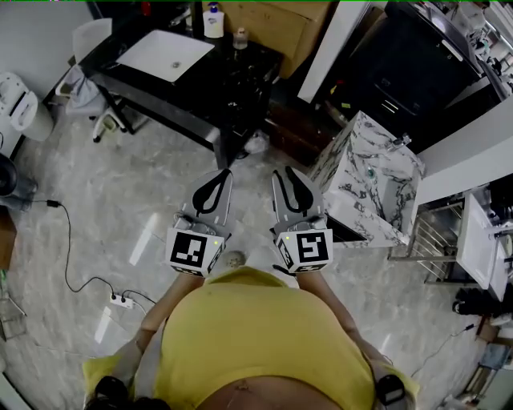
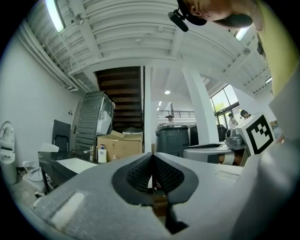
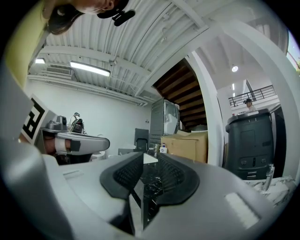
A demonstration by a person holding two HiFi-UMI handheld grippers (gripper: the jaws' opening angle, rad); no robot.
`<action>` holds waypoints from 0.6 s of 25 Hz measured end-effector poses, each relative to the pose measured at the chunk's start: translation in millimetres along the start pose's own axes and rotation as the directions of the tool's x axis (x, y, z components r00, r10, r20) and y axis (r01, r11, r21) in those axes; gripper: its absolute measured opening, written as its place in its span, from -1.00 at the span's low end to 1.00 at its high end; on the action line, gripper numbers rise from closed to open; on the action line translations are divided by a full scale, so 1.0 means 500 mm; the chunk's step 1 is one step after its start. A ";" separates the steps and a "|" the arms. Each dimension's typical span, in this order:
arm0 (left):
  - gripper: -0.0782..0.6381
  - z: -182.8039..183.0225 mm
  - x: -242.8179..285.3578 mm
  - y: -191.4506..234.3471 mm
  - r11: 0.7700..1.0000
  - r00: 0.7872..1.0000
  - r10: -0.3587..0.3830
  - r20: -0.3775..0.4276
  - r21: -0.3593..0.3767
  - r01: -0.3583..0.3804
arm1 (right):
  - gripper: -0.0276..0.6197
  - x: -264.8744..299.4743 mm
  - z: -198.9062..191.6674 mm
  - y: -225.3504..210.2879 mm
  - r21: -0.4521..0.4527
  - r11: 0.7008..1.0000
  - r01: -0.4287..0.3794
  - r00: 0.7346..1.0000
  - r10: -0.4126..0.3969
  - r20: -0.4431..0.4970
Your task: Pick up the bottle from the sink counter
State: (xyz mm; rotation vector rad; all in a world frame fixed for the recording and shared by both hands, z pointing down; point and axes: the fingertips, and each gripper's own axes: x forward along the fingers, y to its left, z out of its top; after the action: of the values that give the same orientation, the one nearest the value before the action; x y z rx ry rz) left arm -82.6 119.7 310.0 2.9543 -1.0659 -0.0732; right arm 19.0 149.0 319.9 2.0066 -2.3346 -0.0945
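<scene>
A white bottle with a blue cap [image 1: 213, 22] stands at the far edge of a black counter [image 1: 232, 84] that holds a white sink basin [image 1: 164, 54]; a smaller bottle [image 1: 240, 38] stands beside it. The white bottle [image 2: 102, 153] shows far off in the left gripper view and is tiny [image 3: 162, 149] in the right gripper view. Both grippers are held low in front of the person's yellow shirt, well short of the counter. My left gripper [image 1: 227, 173] [image 2: 152, 157] is shut and empty. My right gripper [image 1: 278, 173] [image 3: 150, 159] has a narrow gap between its pads, with nothing in it.
A marble vanity [image 1: 377, 180] with a faucet [image 1: 398, 142] stands to the right. Cardboard boxes [image 1: 272, 24] sit behind the black counter and a white chair [image 1: 92, 40] at its left. A cable and power strip [image 1: 122, 301] lie on the pale floor.
</scene>
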 end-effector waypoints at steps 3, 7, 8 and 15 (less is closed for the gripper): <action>-0.77 -0.009 0.006 0.023 1.000 1.000 0.010 -0.007 -0.017 -0.010 | -0.62 0.022 -0.002 0.001 -0.006 1.000 -0.001 1.000 0.001 -0.009; -0.77 -0.010 0.016 0.042 1.000 1.000 0.008 -0.009 -0.030 -0.008 | -0.62 0.046 0.002 -0.008 -0.006 1.000 0.014 1.000 -0.014 -0.012; -0.77 -0.009 0.020 0.046 0.999 1.000 0.008 -0.007 -0.034 -0.008 | -0.62 0.054 0.002 -0.010 -0.004 1.000 0.011 1.000 -0.011 -0.012; -0.77 -0.018 0.073 0.078 1.000 0.999 0.026 0.028 -0.019 -0.025 | -0.63 0.120 -0.009 -0.035 -0.024 1.000 -0.004 0.999 0.005 0.036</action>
State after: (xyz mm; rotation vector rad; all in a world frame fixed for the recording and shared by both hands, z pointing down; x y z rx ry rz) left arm -78.9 66.0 318.2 2.9312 -1.0995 -0.1251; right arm 27.9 87.1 323.2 2.0059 -2.3473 -0.1589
